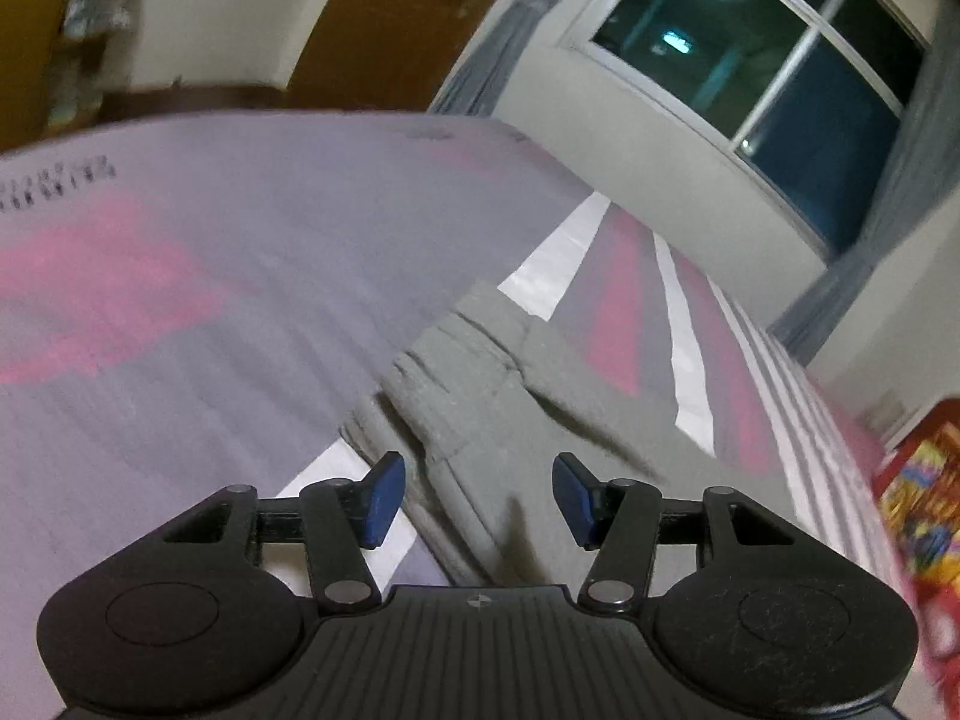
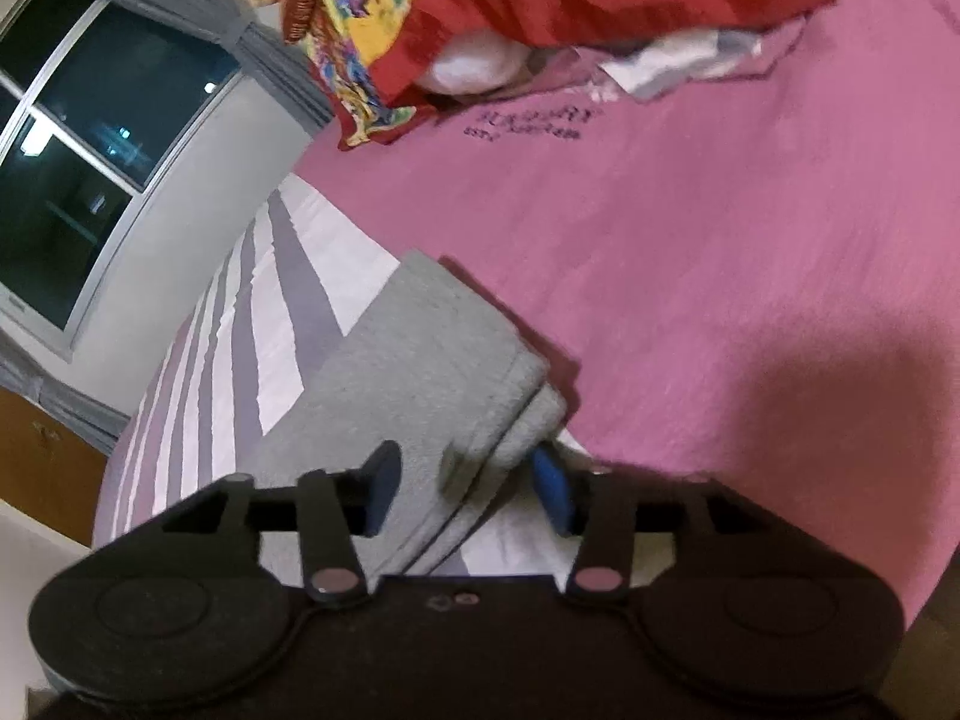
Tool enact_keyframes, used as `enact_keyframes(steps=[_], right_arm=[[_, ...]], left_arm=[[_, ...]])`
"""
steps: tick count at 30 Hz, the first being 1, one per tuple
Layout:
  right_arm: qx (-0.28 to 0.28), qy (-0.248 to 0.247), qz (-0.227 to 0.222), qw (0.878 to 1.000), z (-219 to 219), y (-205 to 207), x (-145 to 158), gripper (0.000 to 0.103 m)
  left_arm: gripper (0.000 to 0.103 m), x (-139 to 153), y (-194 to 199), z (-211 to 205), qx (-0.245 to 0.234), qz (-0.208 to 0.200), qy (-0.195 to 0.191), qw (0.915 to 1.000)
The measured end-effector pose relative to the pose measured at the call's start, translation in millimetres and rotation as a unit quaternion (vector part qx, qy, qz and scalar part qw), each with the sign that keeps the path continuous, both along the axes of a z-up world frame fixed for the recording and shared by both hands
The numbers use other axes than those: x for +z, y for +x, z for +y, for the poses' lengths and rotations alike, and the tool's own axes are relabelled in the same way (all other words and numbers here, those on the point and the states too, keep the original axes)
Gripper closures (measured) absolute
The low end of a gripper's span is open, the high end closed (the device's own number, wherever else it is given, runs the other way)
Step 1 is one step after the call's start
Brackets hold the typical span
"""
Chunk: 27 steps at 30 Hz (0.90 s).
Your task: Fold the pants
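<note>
Pants (image 1: pixel 480 372) are lying folded on the bed (image 1: pixel 210 312). Both the left gripper (image 1: pixel 478 495) and the right gripper (image 2: pixel 465 489) are hovering just over them, jaws spread wide, gripping nothing.

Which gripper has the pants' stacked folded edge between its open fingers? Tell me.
The right gripper: the grey pants show layered edges between its fingers. The left gripper hovers open over rumpled cloth.

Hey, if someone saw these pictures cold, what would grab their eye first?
Probably the grey pants, folded into a layered bundle on the pink and striped bedspread, straight ahead of both open hand-held grippers, left and right. Next, the red-and-yellow patterned cloth at the bed's far end.
</note>
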State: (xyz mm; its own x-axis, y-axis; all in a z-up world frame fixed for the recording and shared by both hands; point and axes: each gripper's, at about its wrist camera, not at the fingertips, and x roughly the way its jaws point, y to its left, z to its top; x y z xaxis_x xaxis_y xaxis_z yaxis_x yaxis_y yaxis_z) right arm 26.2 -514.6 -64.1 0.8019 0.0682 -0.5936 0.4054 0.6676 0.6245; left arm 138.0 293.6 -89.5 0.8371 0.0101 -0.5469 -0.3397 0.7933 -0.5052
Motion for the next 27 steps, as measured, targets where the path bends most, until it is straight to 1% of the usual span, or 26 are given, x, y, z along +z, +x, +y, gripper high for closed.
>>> enact_keyframes(steps=[1,2,3,5,6,7,8,9,11,12,13,14,15,16,17,19,20,22,23,25,26,27], right_arm=[[0.002,-0.004,0.000,1.000,2.5,0.4,0.6,0.048],[0.005,-0.007,0.002,1.000,5.1,1.8,0.4,0.047],[0.008,-0.010,0.005,1.000,7.9,3.5,-0.7,0.047],[0.010,-0.010,0.006,1.000,10.8,5.7,-2.4,0.047],[0.008,-0.010,0.006,1.000,11.7,6.7,-3.2,0.047],[0.007,-0.009,0.005,1.000,11.8,7.0,-4.0,0.046],[0.008,-0.009,0.005,1.000,11.9,7.7,-5.0,0.046],[0.008,-0.008,0.006,1.000,11.5,8.9,-5.8,0.046],[0.008,-0.009,0.006,1.000,10.4,8.4,-2.9,0.046],[0.007,-0.017,0.003,1.000,11.2,7.0,0.7,0.046],[0.005,-0.037,-0.002,0.999,12.8,4.5,6.7,0.045],[0.002,-0.054,-0.008,0.999,14.0,2.3,10.8,0.044],[-0.001,-0.069,-0.017,0.997,14.9,-0.3,15.8,0.044],[-0.001,-0.078,-0.026,0.997,15.3,-0.9,19.1,0.044],[-0.002,-0.083,-0.032,0.996,15.4,0.1,21.4,0.043],[-0.002,-0.094,-0.036,0.995,18.1,6.8,24.7,0.043],[0.002,-0.093,-0.037,0.995,20.2,11.5,25.0,0.043],[0.012,-0.106,-0.039,0.993,29.6,22.9,26.3,0.043],[0.019,-0.116,-0.040,0.992,35.1,28.7,26.8,0.043],[0.042,-0.124,-0.046,0.990,42.3,41.8,25.1,0.043],[0.053,-0.122,-0.045,0.990,42.5,49.0,22.9,0.044],[0.058,-0.114,-0.038,0.991,39.0,57.4,18.3,0.043]], left_arm=[[0.049,-2.0,5.2,3.2,-0.009,0.003,-0.011,0.9999],[0.076,-3.7,11.5,4.6,-0.015,0.017,-0.010,0.9997],[0.087,-3.9,17.2,6.3,-0.011,0.035,0.000,0.9993],[0.087,-2.2,17.1,10.5,0.006,0.029,0.000,0.9996],[0.087,-6.3,20.8,9.1,0.013,0.052,0.021,0.9983],[0.087,-14.1,25.7,6.6,0.009,0.078,0.035,0.9963],[0.086,-15.4,26.7,4.5,0.004,0.084,0.042,0.9955],[0.086,-10.6,25.6,2.2,-0.002,0.085,0.051,0.9951],[0.084,1.5,18.0,-0.3,-0.010,0.071,0.062,0.9955],[0.078,8.1,11.2,-0.8,-0.002,0.061,0.070,0.9957],[0.072,15.1,4.6,0.6,0.016,0.054,0.083,0.9949],[0.058,22.3,-1.4,0.0,0.032,0.042,0.096,0.9940],[0.055,28.8,-0.7,0.5,0.031,0.025,0.102,0.9940],[0.055,34.0,1.0,-3.4,0.016,0.011,0.105,0.9943],[0.055,38.2,8.8,-10.5,-0.010,0.005,0.108,0.9941],[0.055,41.4,29.6,-27.5,-0.065,0.000,0.109,0.9919],[0.055,39.0,44.7,-40.2,-0.097,0.006,0.115,0.9886],[0.054,30.8,70.2,-59.9,-0.135,0.022,0.131,0.9819],[0.052,21.6,85.3,-67.5,-0.147,0.034,0.132,0.9797],[0.050,1.4,108.8,-73.4,-0.157,0.068,0.122,0.9777],[0.048,-8.9,118.5,-75.4,-0.159,0.096,0.125,0.9746],[0.048,-15.7,124.0,-76.9,-0.163,0.109,0.134,0.9714]])
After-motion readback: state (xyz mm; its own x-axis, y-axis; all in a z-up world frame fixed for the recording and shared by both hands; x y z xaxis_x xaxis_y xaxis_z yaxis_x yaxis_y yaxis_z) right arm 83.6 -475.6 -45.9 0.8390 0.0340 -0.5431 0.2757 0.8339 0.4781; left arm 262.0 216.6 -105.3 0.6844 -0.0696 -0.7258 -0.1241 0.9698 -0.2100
